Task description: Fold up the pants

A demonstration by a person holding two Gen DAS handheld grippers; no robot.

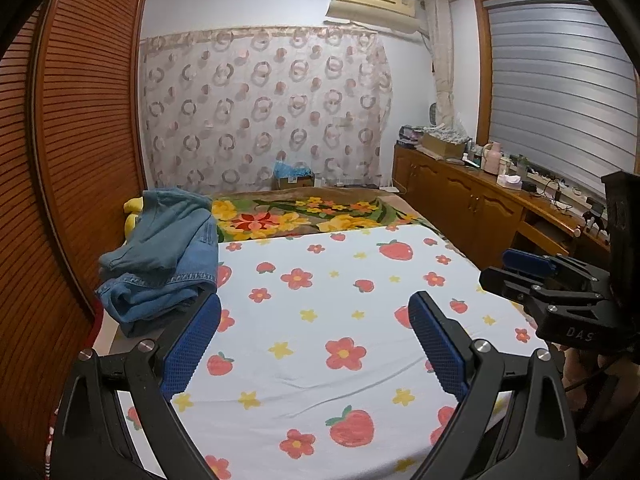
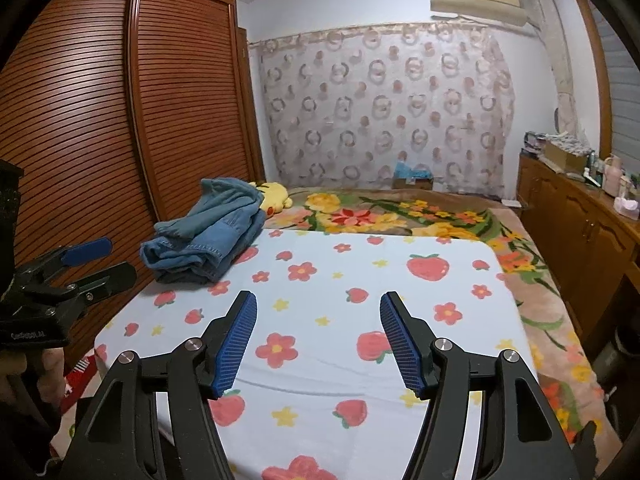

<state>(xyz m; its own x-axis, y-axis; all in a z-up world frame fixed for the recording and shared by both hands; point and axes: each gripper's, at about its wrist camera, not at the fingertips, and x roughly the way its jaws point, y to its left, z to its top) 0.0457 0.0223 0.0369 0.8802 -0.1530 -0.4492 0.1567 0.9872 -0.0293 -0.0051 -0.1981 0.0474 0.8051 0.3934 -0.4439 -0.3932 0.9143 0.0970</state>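
Left gripper (image 1: 314, 316) and right gripper (image 2: 318, 318) gape empty; only the right view reveals a yellow plush (image 2: 276, 196) behind the pants (image 2: 208, 236).

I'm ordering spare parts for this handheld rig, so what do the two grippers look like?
Both match: the left gripper and right gripper have matte black angular plastic frames with triangular cutouts, silver round pivot screws, and two long fingers faced with blue, finely ribbed pads. White lettering marks the side of each body. No sleeves or cables are clearly visible.
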